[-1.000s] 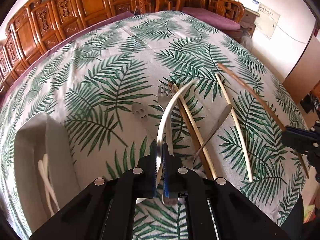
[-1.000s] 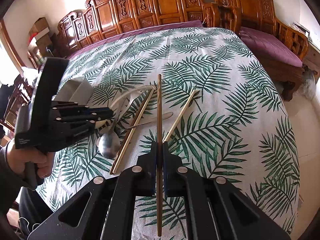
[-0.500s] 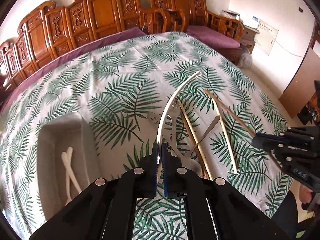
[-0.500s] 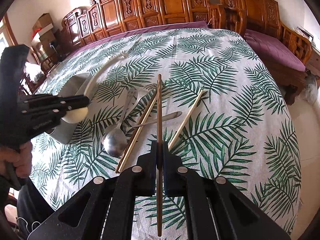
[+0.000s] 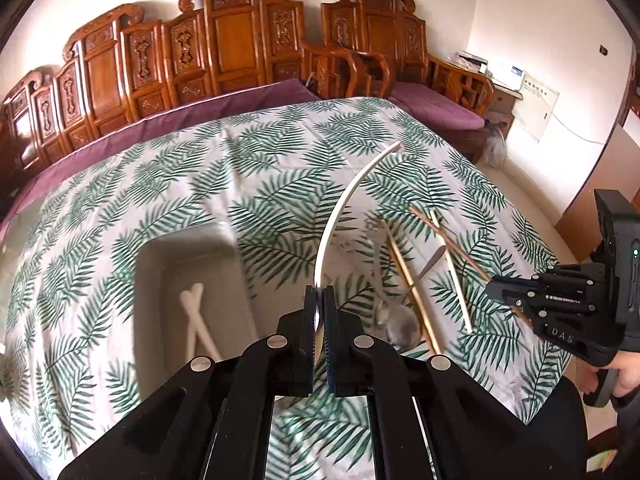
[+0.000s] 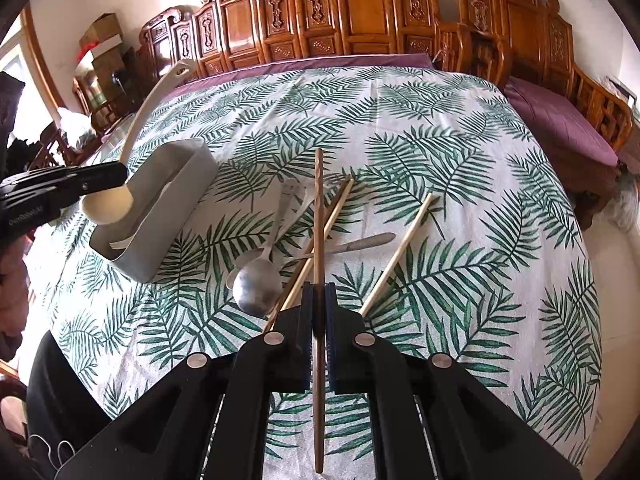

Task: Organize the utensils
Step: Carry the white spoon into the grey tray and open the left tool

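My left gripper [image 5: 319, 300] is shut on a white plastic spoon [image 5: 344, 204], held in the air beside the grey utensil tray [image 5: 152, 256], which holds white utensils [image 5: 192, 316]. In the right wrist view the left gripper [image 6: 120, 174] holds the spoon's bowl [image 6: 106, 206] over the tray's [image 6: 176, 200] near end. My right gripper [image 6: 319, 300] is shut on a dark wooden chopstick [image 6: 318, 216], lifted above the table. A metal spoon [image 6: 256, 284], a fork [image 6: 286, 196], a knife [image 6: 360, 243] and two pale chopsticks [image 6: 400, 248] lie on the leaf-print cloth.
Carved wooden benches [image 6: 360, 8] with purple cushions line the far and right sides of the table. The table's right edge drops to the floor [image 5: 532, 200]. The right gripper shows at the right of the left wrist view [image 5: 560, 300].
My left gripper has risen and moved left with the white spoon, from over the utensil pile to beside the tray. The right gripper has lifted the dark chopstick slightly.
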Available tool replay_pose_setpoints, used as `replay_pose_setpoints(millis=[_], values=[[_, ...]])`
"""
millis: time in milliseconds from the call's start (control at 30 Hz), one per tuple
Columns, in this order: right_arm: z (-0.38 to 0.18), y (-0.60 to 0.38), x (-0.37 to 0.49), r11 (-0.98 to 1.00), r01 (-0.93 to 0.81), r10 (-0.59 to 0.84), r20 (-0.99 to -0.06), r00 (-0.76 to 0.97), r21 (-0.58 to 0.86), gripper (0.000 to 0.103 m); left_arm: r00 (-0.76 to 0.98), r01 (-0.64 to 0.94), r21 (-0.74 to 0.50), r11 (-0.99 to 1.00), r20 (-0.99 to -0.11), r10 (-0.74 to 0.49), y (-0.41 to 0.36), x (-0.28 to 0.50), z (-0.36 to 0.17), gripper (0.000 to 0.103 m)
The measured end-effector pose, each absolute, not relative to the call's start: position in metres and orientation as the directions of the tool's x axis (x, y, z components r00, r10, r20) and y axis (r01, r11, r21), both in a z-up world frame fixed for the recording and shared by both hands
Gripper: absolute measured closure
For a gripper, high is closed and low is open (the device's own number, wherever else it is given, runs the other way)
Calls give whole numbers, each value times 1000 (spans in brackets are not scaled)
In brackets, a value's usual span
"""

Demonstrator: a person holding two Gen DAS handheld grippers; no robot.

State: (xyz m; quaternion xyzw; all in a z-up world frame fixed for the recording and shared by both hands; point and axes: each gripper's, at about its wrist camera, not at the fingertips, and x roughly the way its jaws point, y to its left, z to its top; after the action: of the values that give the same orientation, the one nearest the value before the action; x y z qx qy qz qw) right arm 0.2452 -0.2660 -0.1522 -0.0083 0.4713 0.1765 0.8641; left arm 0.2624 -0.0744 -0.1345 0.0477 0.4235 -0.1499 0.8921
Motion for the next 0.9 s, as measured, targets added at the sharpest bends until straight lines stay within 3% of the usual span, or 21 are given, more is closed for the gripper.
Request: replay_pose_setpoints(millis=[433, 900], values=[[-126, -200, 258, 907, -393, 349, -791, 503, 150, 96, 567, 175, -74, 982, -807, -162, 2, 275, -162, 100], [-117, -139, 263, 886, -436, 379, -792, 479, 161, 96, 554, 129, -114, 985, -816, -167, 30, 285, -178, 97]])
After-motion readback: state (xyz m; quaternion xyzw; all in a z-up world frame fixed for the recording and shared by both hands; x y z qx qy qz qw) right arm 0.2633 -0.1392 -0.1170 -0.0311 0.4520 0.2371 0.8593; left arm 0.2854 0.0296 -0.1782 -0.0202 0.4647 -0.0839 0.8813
